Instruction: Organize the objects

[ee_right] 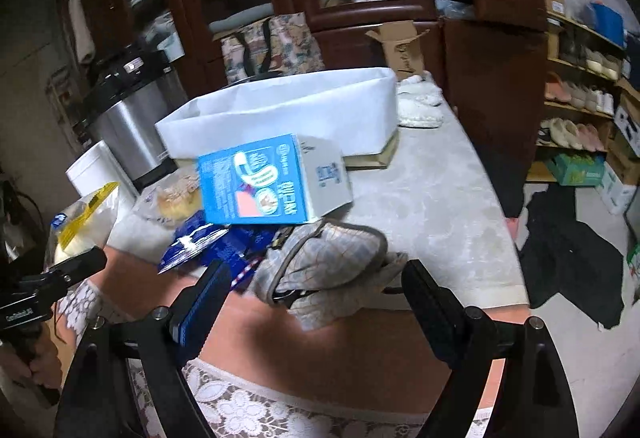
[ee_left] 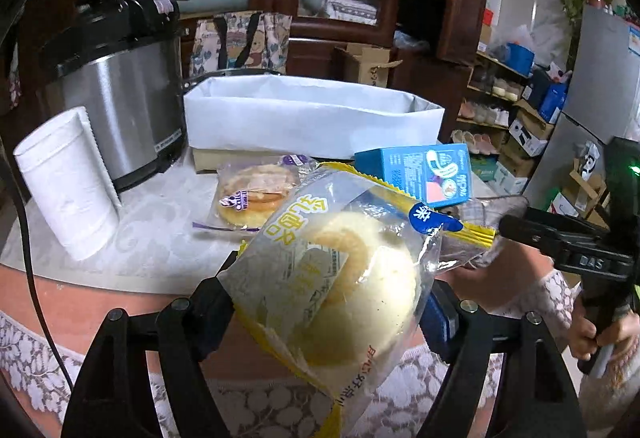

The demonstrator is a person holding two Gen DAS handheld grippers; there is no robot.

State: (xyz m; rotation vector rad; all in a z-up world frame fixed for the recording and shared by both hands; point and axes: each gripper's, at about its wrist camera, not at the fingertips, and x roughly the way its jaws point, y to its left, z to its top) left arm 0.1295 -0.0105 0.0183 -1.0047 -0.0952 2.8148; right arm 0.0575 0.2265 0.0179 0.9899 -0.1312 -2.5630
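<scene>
- your left gripper (ee_left: 326, 302) is clamped on a wrapped bun (ee_left: 340, 278), held up off the counter (ee_left: 160, 222). the grip is mostly on slippery plastic wrapper and a soft bun, so squeezing harder would crush it and a quick swing could let it slide out.
- the bun sits right between the left fingers, over the near edge of the counter. if it slips, i'd expect it to land on the lace-trimmed cloth at that edge or go off it.
- your right gripper (ee_right: 316, 302) has a grey checked pouch (ee_right: 328, 262) between its fingers, at the near edge of the counter. the picture is blurred, and i can't tell whether the pads press on it or only stand either side.
- the pouch is limp, with loose straps. it could sag free, or a strap could snag the blue packet (ee_right: 208, 246) lying just beside it.
- a blue carton (ee_right: 272, 178) rests tilted just behind the pouch, leaning on the things around it. lifting the pouch could well tip it.
- the white bin (ee_left: 312, 118) stands toward the far edge, beside the rice cooker (ee_left: 120, 78). another wrapped pastry (ee_left: 256, 194) lies on the counter in front of it, well clear of both grippers.
- your two grippers are close together here, so crossing paths toward the bin risks a knock.
</scene>
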